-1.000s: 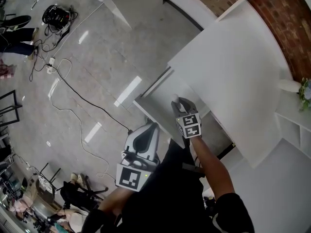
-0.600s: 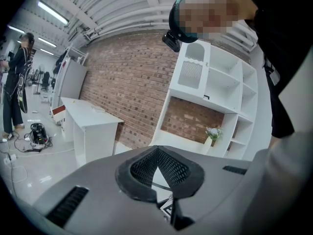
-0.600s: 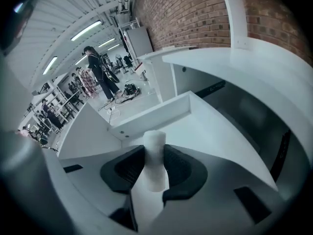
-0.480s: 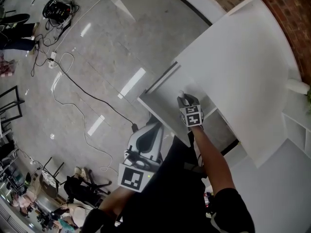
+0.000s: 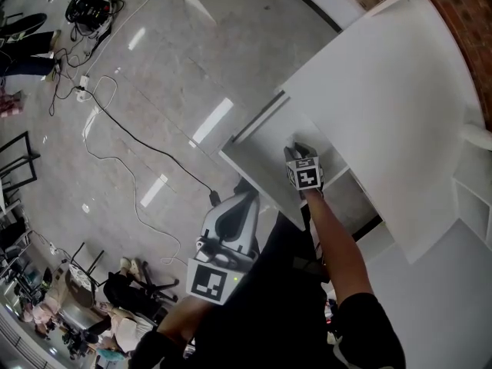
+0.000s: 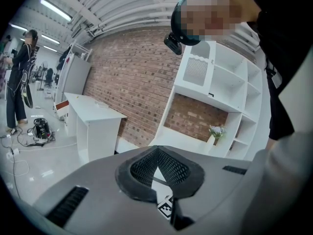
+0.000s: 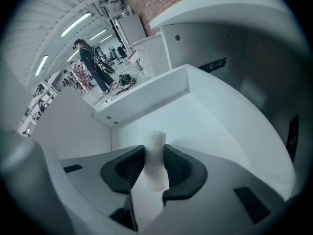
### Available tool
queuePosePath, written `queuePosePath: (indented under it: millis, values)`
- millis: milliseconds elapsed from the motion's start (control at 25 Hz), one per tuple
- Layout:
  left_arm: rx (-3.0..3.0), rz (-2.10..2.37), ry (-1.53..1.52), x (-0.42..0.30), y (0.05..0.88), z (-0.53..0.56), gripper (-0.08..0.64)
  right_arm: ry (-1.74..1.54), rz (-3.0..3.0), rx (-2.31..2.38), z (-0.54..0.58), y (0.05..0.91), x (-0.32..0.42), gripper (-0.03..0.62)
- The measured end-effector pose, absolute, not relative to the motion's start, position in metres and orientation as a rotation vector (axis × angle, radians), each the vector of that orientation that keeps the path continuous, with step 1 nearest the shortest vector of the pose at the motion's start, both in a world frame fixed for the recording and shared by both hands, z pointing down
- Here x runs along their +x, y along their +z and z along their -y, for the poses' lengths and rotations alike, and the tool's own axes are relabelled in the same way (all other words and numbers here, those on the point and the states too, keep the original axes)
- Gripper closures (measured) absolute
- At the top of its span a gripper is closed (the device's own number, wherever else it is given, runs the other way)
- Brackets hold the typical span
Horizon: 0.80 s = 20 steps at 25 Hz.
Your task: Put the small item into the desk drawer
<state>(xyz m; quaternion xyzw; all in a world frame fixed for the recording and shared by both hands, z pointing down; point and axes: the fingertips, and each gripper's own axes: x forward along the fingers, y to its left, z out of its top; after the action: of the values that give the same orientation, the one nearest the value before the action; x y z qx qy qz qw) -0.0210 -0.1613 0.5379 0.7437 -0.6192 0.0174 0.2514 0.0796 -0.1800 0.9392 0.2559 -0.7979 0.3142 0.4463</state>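
Right gripper view shows your right claw (image 7: pixel 154 166) clamped on the small white item (image 7: pixel 157 143), tipped down over the open drawer (image 7: pixel 146 96) at frame centre, so a release should land it inside. Your left claw (image 6: pixel 157 156), closed and empty, hangs aside.

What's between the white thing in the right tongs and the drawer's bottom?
Nothing; the right gripper view shows only bare drawer floor beyond the white item in the right tongs.

We see a glossy grey floor (image 5: pixel 154 68) crossed by a black cable (image 5: pixel 154 151), a brick wall (image 6: pixel 132 82), white shelves (image 6: pixel 230 87) and ceiling strip lights (image 6: pixel 56 10).
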Motion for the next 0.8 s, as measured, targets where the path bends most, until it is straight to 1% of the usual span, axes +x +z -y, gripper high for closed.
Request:
queuePosePath:
  millis: [800]
  values:
    - [1.984,1.676,0.067,-0.021,0.550,0.156,0.535,0.839,1.873,0.625,0.172,0.972,0.089,0.449]
